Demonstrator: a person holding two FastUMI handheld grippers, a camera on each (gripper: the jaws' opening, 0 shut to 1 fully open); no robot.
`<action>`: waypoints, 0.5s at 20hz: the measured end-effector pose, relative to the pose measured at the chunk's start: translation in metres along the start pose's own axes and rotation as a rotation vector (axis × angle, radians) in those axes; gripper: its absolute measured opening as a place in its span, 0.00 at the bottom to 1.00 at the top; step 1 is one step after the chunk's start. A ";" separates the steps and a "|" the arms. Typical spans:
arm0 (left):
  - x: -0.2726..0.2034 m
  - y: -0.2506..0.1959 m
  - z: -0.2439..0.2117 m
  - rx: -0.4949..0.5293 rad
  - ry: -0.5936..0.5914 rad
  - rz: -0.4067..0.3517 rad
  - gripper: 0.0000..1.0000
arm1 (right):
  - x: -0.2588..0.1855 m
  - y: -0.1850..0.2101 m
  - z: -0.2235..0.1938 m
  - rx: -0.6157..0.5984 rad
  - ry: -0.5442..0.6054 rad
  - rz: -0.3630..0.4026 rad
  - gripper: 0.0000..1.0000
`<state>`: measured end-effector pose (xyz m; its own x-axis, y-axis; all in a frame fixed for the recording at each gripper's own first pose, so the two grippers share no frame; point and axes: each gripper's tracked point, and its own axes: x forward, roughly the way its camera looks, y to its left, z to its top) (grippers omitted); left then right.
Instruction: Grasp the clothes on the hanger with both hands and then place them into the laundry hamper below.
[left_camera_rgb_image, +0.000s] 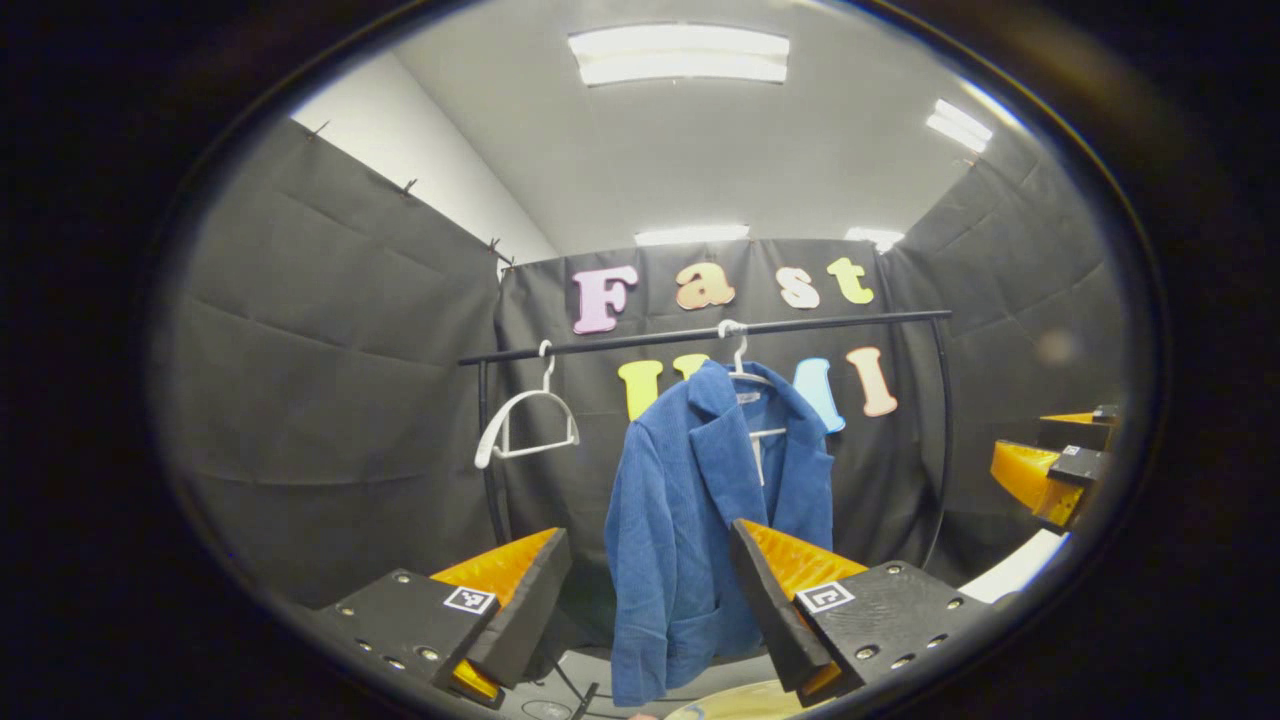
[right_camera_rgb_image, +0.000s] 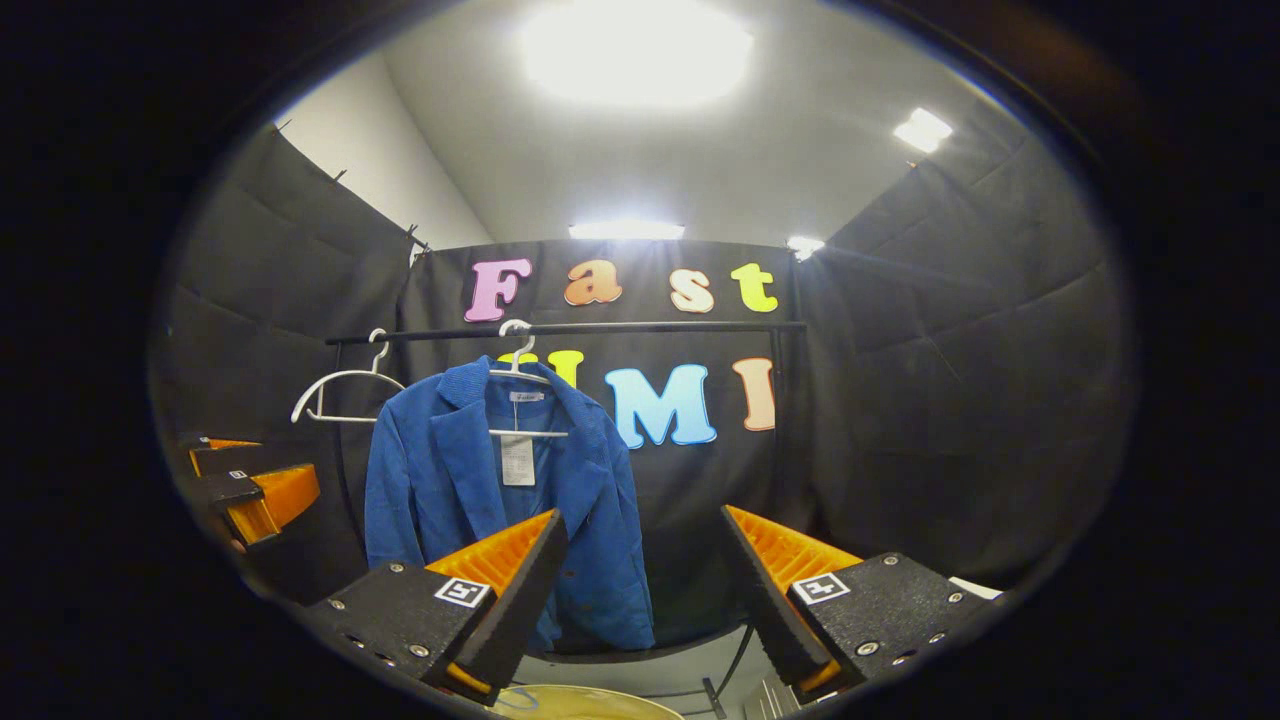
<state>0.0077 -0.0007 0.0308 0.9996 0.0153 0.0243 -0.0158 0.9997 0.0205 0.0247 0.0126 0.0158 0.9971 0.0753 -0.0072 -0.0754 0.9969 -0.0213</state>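
A blue corduroy jacket (left_camera_rgb_image: 690, 520) hangs on a white hanger (left_camera_rgb_image: 742, 372) from a black rail (left_camera_rgb_image: 700, 333); in the right gripper view the jacket (right_camera_rgb_image: 450, 480) hangs left of centre with a paper tag inside. My left gripper (left_camera_rgb_image: 648, 548) is open, well short of the jacket. My right gripper (right_camera_rgb_image: 642, 530) is open too, aimed right of the jacket. The right gripper (left_camera_rgb_image: 1050, 470) shows at the right edge of the left gripper view, and the left gripper (right_camera_rgb_image: 250, 490) at the left edge of the right gripper view. A pale hamper rim (right_camera_rgb_image: 580, 702) peeks in at the bottom.
An empty white hanger (left_camera_rgb_image: 525, 420) hangs on the rail to the jacket's left, seen again as the empty hanger (right_camera_rgb_image: 340, 395). Black cloth walls close in on three sides. The rack's curved black posts (left_camera_rgb_image: 940, 440) stand at both ends.
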 end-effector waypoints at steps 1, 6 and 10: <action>0.006 -0.005 0.004 0.005 -0.006 -0.001 0.97 | 0.006 0.000 0.004 -0.001 -0.006 0.008 0.93; 0.027 -0.025 0.023 0.024 -0.030 0.000 0.88 | 0.048 0.006 0.019 0.035 -0.022 0.066 0.94; 0.050 -0.034 0.035 0.021 -0.043 0.021 0.97 | 0.082 0.011 0.029 0.042 -0.035 0.116 0.93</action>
<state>0.0574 -0.0344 0.0665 0.9971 0.0347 0.0677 -0.0375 0.9985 0.0409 0.1055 0.0307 0.0440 0.9814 0.1899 0.0282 -0.1905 0.9815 0.0193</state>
